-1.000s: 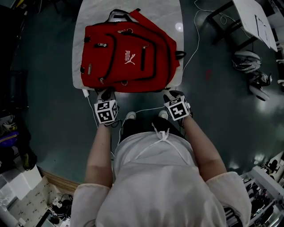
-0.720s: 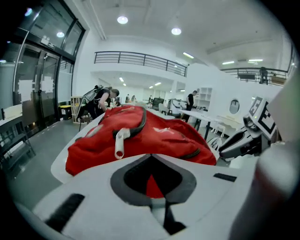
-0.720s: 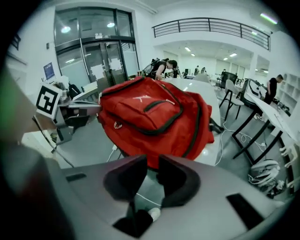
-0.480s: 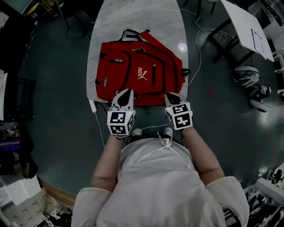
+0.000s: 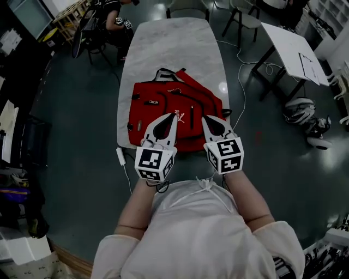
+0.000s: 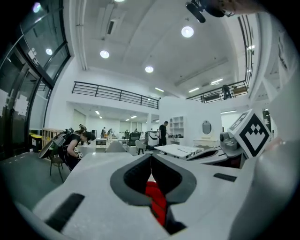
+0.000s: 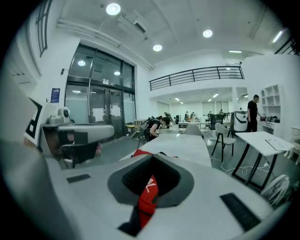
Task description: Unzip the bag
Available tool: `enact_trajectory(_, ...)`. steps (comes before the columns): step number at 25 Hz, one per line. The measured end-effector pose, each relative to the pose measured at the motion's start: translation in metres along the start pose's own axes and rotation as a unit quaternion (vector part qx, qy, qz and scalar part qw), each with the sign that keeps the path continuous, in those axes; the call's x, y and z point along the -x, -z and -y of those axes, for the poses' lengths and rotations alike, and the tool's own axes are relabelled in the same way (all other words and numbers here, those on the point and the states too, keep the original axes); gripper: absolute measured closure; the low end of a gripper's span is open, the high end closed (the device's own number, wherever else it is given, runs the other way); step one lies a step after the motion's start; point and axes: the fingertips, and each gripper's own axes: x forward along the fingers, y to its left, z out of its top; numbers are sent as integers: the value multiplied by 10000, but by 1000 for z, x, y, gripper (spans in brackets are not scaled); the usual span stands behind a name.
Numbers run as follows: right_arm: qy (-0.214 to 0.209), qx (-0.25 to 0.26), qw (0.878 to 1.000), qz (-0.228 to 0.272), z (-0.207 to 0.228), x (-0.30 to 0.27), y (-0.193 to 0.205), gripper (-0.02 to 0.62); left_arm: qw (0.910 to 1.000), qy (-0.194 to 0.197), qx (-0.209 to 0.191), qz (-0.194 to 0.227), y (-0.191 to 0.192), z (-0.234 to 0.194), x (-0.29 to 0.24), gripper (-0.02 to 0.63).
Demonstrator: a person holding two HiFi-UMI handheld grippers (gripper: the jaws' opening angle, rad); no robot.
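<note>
A red backpack [image 5: 177, 111] with black zips lies flat on the marble table [image 5: 169, 49]. In the head view both grippers hover over its near edge, apart from the fabric. My left gripper [image 5: 174, 117] is shut, tips meeting, nothing between them. My right gripper [image 5: 205, 119] is shut too and holds nothing. In the left gripper view the closed left gripper [image 6: 151, 157] frames a strip of the red backpack [image 6: 157, 201] below. The right gripper view shows the right gripper [image 7: 152, 158] closed above the backpack [image 7: 147, 194] with its white logo.
A white power adapter [image 5: 119, 155] and cable hang off the table's near left corner. Chairs [image 5: 248, 19] stand at the far end, a white table [image 5: 294, 49] to the right. Helmets [image 5: 301, 108] lie on the floor. A person [image 5: 115, 15] crouches at far left.
Both grippers have risen from the table's near edge to over the backpack's near side. The head view has tilted up, so more of the room shows.
</note>
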Motion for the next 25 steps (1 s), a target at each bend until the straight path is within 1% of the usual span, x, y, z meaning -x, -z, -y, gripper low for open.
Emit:
enact_trajectory(3,49,42,9999,160,0,4,-14,568,9996,144,-96,209,-20,7,-1,586)
enact_trajectory(5,86,64,9998,190,1,4,-18,568,9994,192,-128,253,-25,9,-4,586)
enact_trajectory(14,130,75,9998,158,5,6,-14,569,9993,310,-125,160,-18,19,-10,586)
enact_trajectory(25,112,36,9999,118,12,1,-11,569,9997,220,-26,73,-12,14,-17,586)
